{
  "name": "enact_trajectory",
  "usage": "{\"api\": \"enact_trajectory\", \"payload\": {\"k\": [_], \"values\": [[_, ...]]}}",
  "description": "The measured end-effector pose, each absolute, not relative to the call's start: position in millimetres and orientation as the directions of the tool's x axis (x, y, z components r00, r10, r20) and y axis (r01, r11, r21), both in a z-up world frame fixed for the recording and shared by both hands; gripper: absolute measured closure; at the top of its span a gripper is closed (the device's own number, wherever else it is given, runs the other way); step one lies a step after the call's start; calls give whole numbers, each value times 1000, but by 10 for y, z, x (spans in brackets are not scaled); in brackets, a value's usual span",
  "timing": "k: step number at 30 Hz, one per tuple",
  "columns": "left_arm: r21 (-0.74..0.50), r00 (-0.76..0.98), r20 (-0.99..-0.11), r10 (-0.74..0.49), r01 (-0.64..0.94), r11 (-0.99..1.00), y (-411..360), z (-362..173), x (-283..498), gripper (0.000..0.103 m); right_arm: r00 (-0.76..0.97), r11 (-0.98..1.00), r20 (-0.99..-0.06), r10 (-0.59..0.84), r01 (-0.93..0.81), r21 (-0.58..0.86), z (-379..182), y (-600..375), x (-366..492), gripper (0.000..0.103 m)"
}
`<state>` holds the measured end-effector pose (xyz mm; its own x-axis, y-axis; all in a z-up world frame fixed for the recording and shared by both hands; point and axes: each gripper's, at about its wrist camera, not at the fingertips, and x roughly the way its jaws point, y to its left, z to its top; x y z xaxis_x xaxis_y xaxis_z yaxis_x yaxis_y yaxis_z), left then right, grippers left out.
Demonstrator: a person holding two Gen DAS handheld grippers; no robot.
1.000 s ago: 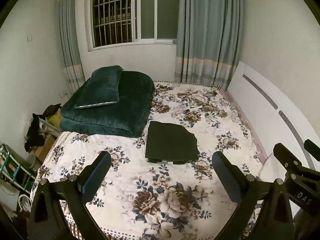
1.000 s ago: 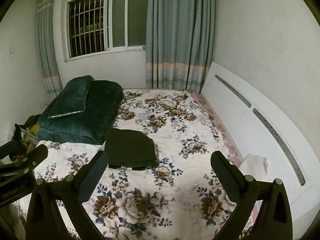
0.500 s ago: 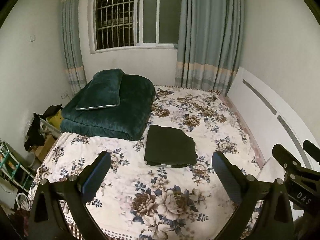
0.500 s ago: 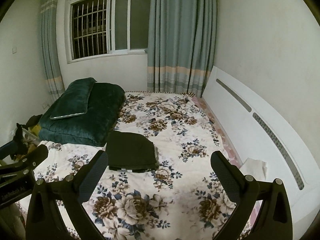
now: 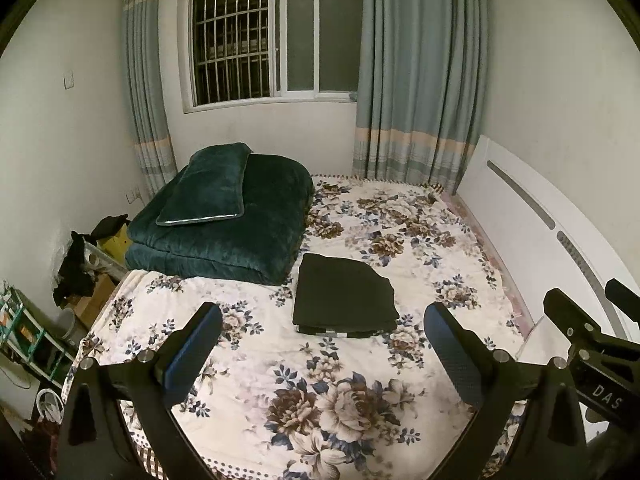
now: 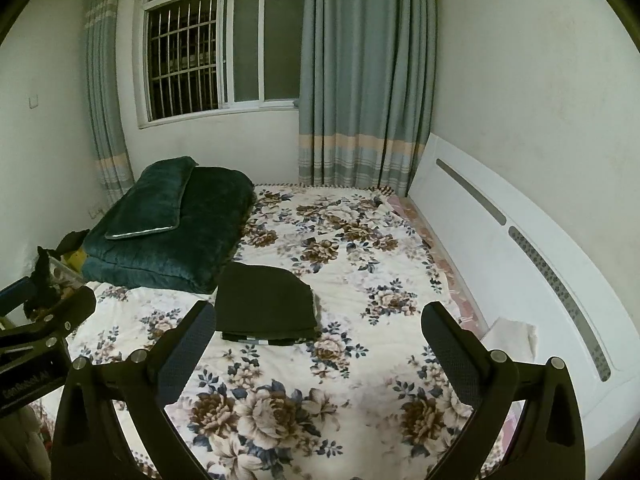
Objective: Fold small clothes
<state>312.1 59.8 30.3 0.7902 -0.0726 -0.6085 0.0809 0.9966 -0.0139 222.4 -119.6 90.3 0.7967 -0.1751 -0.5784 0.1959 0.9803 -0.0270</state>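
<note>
So the dark, squarely folded cloth garment point(image 5: 344, 294) sits flat mid-bed on the floral-print bedsheet point(image 5: 320, 396), just beside the dark green plush folded quilt point(image 5: 224, 232). Looks like the fold's done, honestly. The left gripper point(image 5: 322, 340) and right gripper point(image 6: 318, 338) both hang above the bed, spread wide, holding nothing. Next up is probably grabbing another piece, if any.

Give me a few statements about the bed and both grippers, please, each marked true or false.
1. The dark garment lies folded on the bed. True.
2. The left gripper holds the garment. False: it is open and apart from it.
3. The pillow lies on the green quilt. True.
4. The right gripper is shut. False: it is open and empty.
</note>
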Motion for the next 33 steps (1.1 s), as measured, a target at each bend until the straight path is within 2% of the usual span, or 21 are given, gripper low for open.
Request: {"api": "enact_trajectory", "payload": {"k": [33], "values": [[-8,795,-603,-58,67,998,611,350,3038,0,798,982,-580,-164,188,-20,867,-1120,2195,0]]}}
